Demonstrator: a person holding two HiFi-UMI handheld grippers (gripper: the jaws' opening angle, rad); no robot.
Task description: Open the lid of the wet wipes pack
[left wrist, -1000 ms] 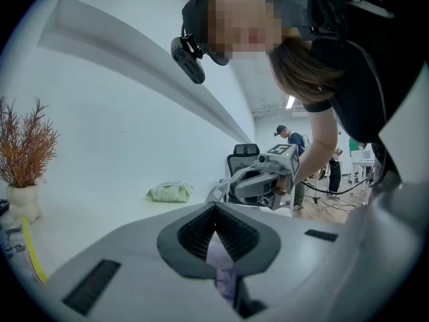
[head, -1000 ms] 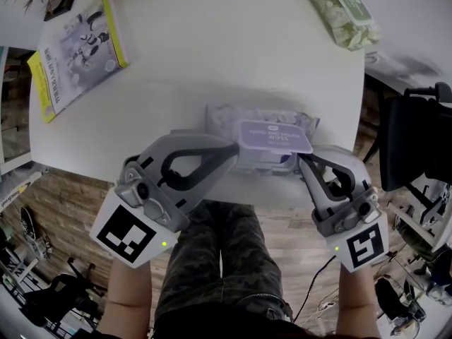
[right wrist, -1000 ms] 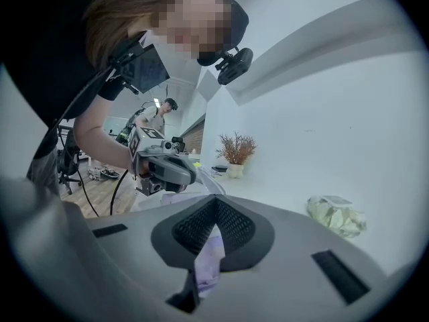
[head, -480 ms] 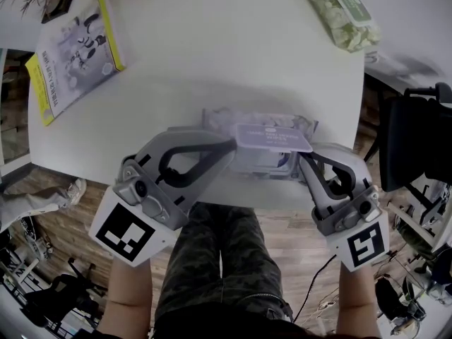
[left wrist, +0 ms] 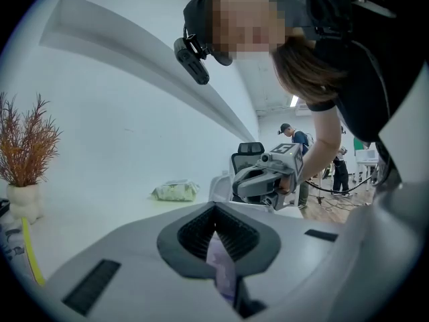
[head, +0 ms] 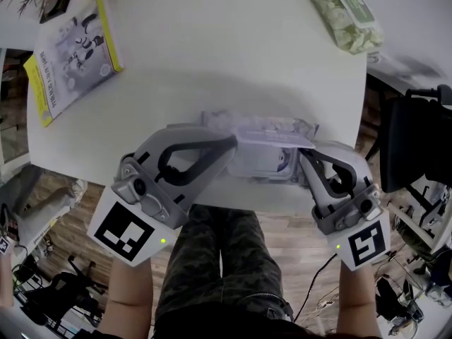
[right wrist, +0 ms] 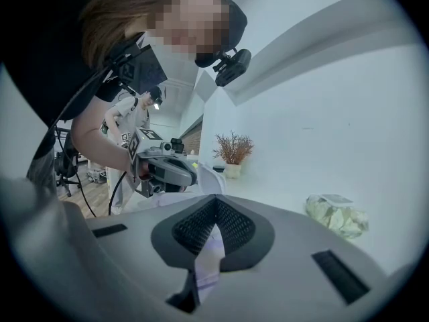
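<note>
A lilac wet wipes pack [head: 265, 162] lies near the front edge of the white table [head: 212, 76]. Its lid [head: 272, 134] stands raised and shows almost edge-on, with the opening visible under it. My left gripper [head: 232, 149] is shut on the pack's left end; a strip of purple film [left wrist: 221, 274] sits pinched between its pads. My right gripper [head: 302, 157] is shut at the lid's right side, where a thin lilac-white edge [right wrist: 209, 260] is clamped between the pads. Each gripper also shows in the other's view: the right gripper [left wrist: 268, 176] and the left gripper [right wrist: 167, 170].
A green wipes pack [head: 346, 13] lies at the table's far right corner. A yellow-edged booklet [head: 70, 55] lies at the far left, near a dried plant in a white pot [left wrist: 27, 153]. A black chair [head: 417, 140] stands right of the table. The person's knees are just below the front edge.
The lid has swung up from lying flat, face up, to nearly edge-on, uncovering the opening. Both grippers stay where they were, still shut.
</note>
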